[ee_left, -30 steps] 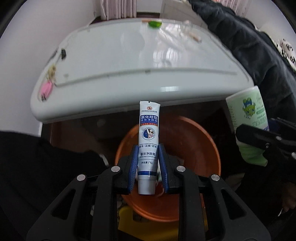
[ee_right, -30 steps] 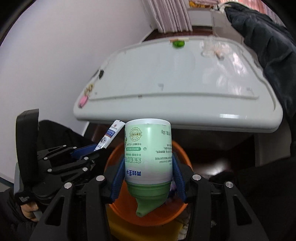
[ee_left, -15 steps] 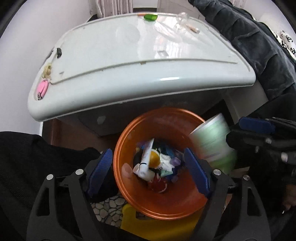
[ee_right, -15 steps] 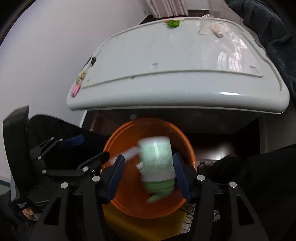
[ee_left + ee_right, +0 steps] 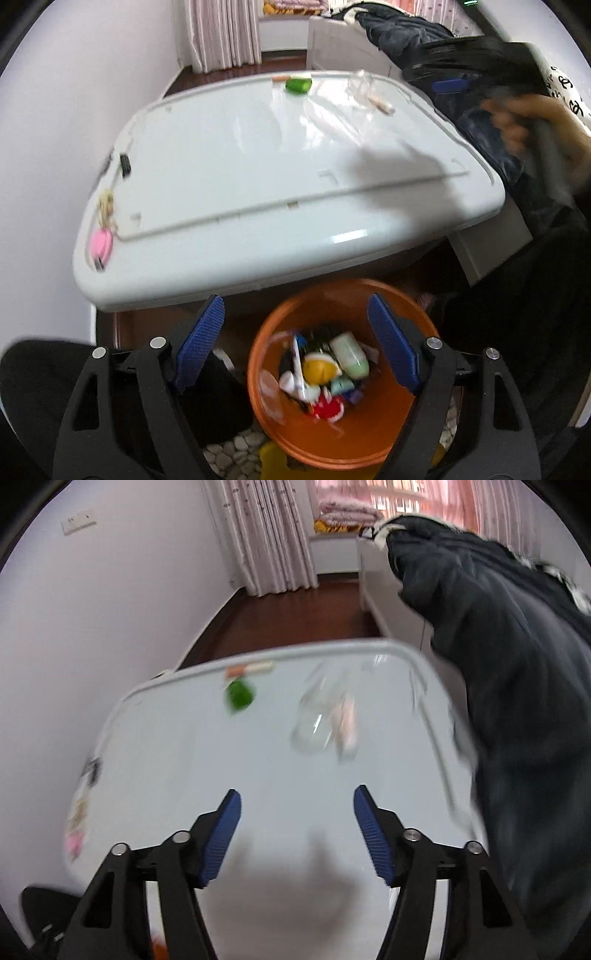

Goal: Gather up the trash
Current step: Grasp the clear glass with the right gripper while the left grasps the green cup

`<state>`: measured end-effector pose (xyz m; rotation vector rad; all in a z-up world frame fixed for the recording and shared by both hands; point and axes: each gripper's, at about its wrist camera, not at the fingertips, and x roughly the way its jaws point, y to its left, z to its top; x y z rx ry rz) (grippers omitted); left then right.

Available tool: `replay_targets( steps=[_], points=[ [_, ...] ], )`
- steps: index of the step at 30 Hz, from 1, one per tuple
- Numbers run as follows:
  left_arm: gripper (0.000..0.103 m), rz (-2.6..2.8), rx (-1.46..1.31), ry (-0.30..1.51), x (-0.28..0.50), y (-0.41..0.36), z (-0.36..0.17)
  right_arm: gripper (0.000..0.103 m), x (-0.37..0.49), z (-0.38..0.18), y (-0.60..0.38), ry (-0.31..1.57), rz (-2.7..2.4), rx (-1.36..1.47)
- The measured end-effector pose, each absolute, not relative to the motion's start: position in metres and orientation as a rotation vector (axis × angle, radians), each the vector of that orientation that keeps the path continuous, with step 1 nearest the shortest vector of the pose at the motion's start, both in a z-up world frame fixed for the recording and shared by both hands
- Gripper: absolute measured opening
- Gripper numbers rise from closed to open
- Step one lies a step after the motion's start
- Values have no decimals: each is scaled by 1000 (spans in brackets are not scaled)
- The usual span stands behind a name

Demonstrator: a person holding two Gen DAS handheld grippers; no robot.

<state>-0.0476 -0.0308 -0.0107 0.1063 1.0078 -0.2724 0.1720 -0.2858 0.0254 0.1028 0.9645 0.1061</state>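
Observation:
My left gripper (image 5: 295, 314) is open and empty above the orange bin (image 5: 266, 398) on the floor. In the bin lie the white tube (image 5: 297, 365), the pale green bottle (image 5: 351, 356) and several other scraps. My right gripper (image 5: 297, 805) is open and empty over the white table (image 5: 258, 775). On the table's far part lie a green scrap (image 5: 240, 696), a clear plastic wrapper (image 5: 317, 716) and an orange-white stick (image 5: 249, 669). The green scrap (image 5: 298, 85) and wrapper (image 5: 365, 92) also show in the left wrist view.
A pink keyring (image 5: 100, 243) and a black clip (image 5: 125, 164) lie at the table's left edge (image 5: 110, 192). Dark clothing (image 5: 517, 664) hangs at the right of the table. A wall runs along the left. The person's hand (image 5: 532, 122) shows at the right.
Both grippers opened and dropped the tube and the green bottle into the orange bin. The right gripper then rose and moved out over the table; the left lifted a little.

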Motion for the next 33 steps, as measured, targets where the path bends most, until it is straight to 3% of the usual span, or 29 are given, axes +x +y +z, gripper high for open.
replay_targets(
  steps=[4,7,11,12,14,17,24,27,33],
  points=[
    [79,-269,66,1027,-28,-25,-16,68,231,-2,-292,960,66,95],
    [79,-257,41,1049,-14,-20,-21,77,256,-20,-292,963,38,70],
    [79,-244,37,1058,0,-20,-24,78,279,-41,-287,977,40,54],
    [79,-242,38,1058,2,-20,-24,74,281,-45,-285,979,41,48],
    [78,-239,35,1057,9,-21,-22,50,285,-53,-279,992,61,18],
    [79,-235,15,1049,30,-26,-16,49,282,-49,-272,986,51,-37],
    [79,-203,-114,1006,151,-56,-1,49,238,2,-306,994,95,216],
    [79,-156,-189,1011,217,-72,-9,49,194,44,-329,912,108,397],
    [79,-64,-230,1012,306,-115,-29,49,150,68,-343,788,60,341]
  ],
)
